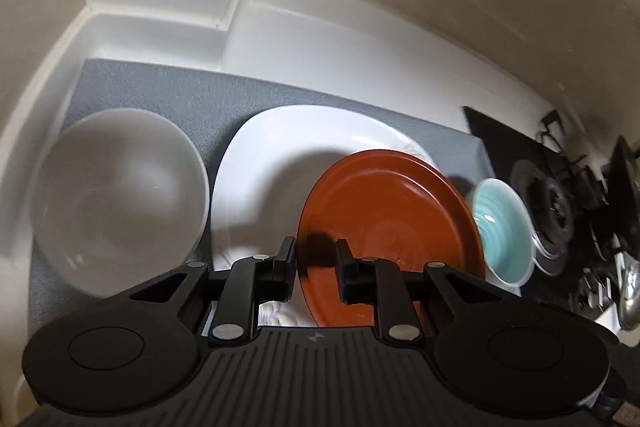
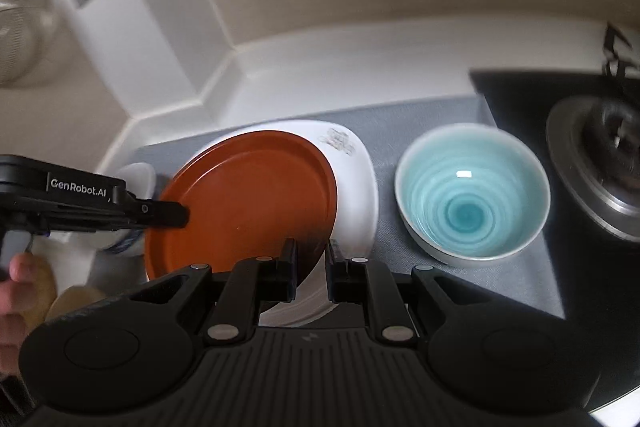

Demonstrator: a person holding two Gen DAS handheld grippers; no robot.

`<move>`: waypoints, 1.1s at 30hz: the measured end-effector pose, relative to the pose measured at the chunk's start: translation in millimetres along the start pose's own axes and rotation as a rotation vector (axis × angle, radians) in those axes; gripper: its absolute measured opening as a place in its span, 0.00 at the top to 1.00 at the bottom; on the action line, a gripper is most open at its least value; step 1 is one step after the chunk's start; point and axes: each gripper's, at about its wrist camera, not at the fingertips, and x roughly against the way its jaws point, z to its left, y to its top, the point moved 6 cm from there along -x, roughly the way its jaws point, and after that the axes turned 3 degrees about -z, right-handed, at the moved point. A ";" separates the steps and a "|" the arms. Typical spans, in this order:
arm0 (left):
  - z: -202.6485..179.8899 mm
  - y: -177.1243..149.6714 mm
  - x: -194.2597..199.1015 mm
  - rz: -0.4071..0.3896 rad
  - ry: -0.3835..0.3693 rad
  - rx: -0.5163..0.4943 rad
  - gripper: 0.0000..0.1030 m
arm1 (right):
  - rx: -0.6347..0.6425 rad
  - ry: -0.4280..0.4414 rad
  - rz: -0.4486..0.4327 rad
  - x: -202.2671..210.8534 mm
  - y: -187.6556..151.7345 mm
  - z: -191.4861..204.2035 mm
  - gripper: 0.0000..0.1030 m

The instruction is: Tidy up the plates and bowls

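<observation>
A red-brown round plate (image 1: pixel 384 219) (image 2: pixel 248 199) hangs tilted over a white square plate (image 1: pixel 272 155) (image 2: pixel 356 187), which lies on a grey mat (image 1: pixel 160 91) (image 2: pixel 420 123). My left gripper (image 1: pixel 316 259) is shut on the red plate's left rim; the right wrist view shows it from the side (image 2: pixel 176 215). My right gripper (image 2: pixel 311 259) is shut on the same plate's near right rim. A frosted clear bowl (image 1: pixel 120 199) stands left of the plates. A teal glazed bowl (image 1: pixel 500 227) (image 2: pixel 472 191) stands to their right on the mat.
A black stove with a burner (image 1: pixel 556 207) (image 2: pixel 600 167) borders the mat on the right. A white raised ledge and beige wall close off the back. A white cup with blue pattern (image 2: pixel 136 179) sits behind the left gripper. A person's hand (image 2: pixel 16 279) holds that gripper.
</observation>
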 end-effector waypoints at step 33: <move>33.7 11.6 43.8 -0.086 0.080 -0.082 0.37 | -0.134 0.101 -0.033 4.0 5.8 5.5 0.12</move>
